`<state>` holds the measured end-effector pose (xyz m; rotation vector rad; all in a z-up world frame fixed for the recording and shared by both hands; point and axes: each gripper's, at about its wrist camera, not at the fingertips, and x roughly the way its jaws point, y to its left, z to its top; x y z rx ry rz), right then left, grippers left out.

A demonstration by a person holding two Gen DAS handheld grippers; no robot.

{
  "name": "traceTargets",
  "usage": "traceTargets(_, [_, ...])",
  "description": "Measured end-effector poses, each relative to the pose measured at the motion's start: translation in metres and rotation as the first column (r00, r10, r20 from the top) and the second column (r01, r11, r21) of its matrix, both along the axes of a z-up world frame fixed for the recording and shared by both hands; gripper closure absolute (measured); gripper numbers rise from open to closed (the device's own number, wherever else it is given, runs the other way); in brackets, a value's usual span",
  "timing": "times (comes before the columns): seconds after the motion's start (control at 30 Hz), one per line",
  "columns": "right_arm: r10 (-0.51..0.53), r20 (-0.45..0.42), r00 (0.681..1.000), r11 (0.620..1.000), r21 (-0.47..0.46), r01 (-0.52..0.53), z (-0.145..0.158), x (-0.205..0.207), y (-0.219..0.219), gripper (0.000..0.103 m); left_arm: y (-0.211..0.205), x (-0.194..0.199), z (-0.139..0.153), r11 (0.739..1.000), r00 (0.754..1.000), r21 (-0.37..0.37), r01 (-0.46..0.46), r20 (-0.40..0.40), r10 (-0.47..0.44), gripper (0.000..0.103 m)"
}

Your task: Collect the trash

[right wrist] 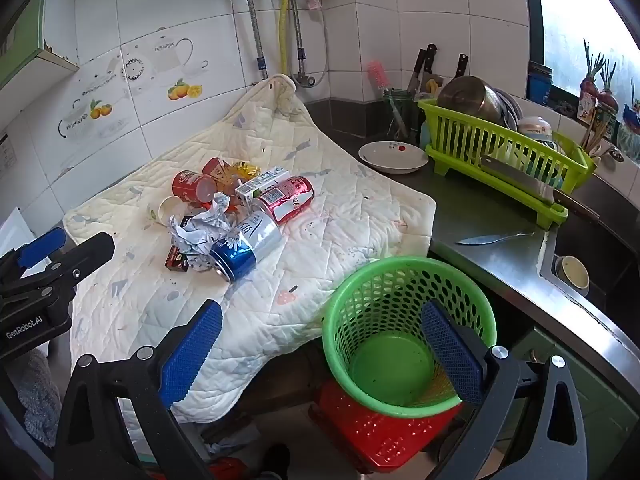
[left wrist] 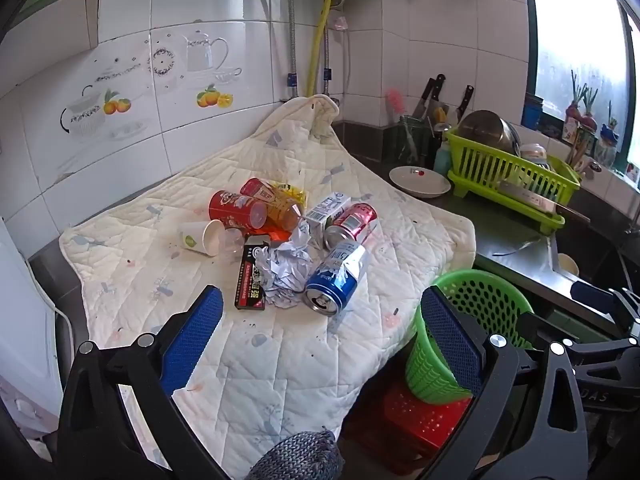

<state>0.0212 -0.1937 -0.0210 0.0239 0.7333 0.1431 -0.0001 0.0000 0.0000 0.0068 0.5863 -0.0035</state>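
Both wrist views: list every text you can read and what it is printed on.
"GenRobot.AI": on the left gripper body, seen in the right wrist view.
"DAS": partial letters on the right gripper body, left wrist view.
Prints on blue can, pink can, black box, milk carton: too blurred.

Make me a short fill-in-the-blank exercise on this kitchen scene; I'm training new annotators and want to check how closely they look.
1. The green basket holds ____ pieces of trash so far.
2. The green basket stands on a ____ crate.
3. The trash pile, including the blue can, lies on a quilted ____.
4. The jaws of the left gripper and right gripper are both ____.

Missing words: no; red; cloth; open
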Motion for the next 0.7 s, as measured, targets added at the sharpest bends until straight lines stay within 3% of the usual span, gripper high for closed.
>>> traceTargets(0.7, [0.006, -0.004, 1.0, 1.0, -0.002, -0.006, -0.0037, 0.0055, 0.0064, 0.006, 0.0032, 0.0042, -0.0034, 1.0, 1.0, 0.013, -0.017, -0.004, 0.017, 0.005])
